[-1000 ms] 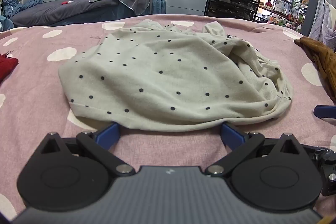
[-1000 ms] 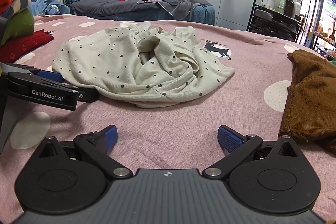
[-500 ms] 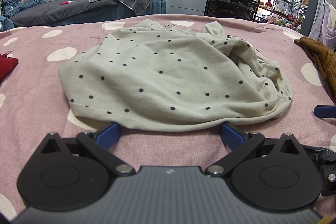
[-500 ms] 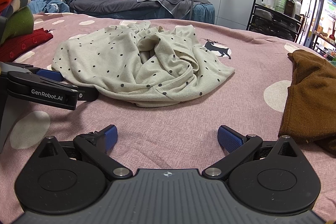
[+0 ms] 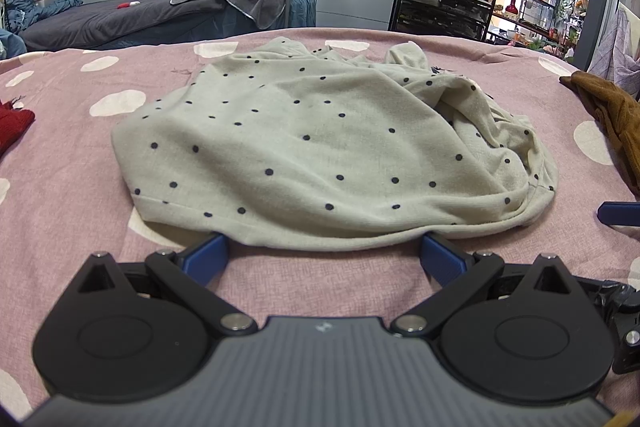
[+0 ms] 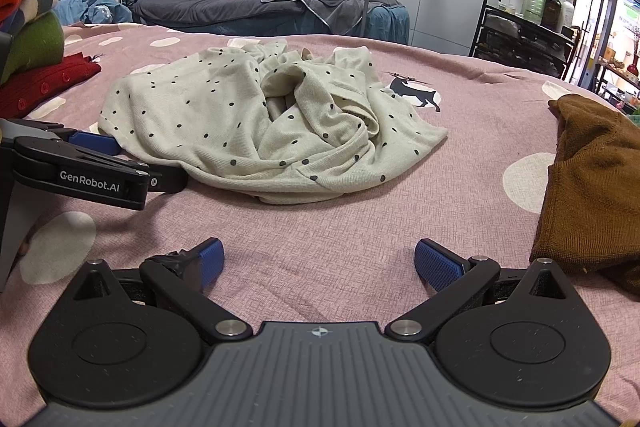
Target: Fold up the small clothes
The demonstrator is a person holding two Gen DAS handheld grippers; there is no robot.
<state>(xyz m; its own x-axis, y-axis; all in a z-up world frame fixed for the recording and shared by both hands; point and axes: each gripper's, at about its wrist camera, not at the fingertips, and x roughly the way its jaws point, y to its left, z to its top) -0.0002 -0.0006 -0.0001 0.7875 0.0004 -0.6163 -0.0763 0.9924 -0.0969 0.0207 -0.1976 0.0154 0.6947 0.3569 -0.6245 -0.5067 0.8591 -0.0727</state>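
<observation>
A cream garment with dark dots (image 5: 320, 151) lies crumpled on the pink spotted bedspread (image 5: 72, 187); it also shows in the right wrist view (image 6: 264, 123). My left gripper (image 5: 324, 251) is open, its blue fingertips (image 5: 206, 253) at the garment's near hem, holding nothing. It shows from the side in the right wrist view (image 6: 100, 163). My right gripper (image 6: 318, 263) is open and empty, low over the bedspread, a short way in front of the garment. One of its fingertips (image 5: 618, 213) shows at the left wrist view's right edge.
A brown knit garment (image 6: 592, 183) lies at the right. A stack of folded clothes in red, green and orange (image 6: 32, 39) stands at the left. Beyond the bed are a dark massage bed (image 6: 260, 7) and a black shelf with bottles (image 6: 524, 35).
The garment lies the same. Both grippers have hardly moved and stay open.
</observation>
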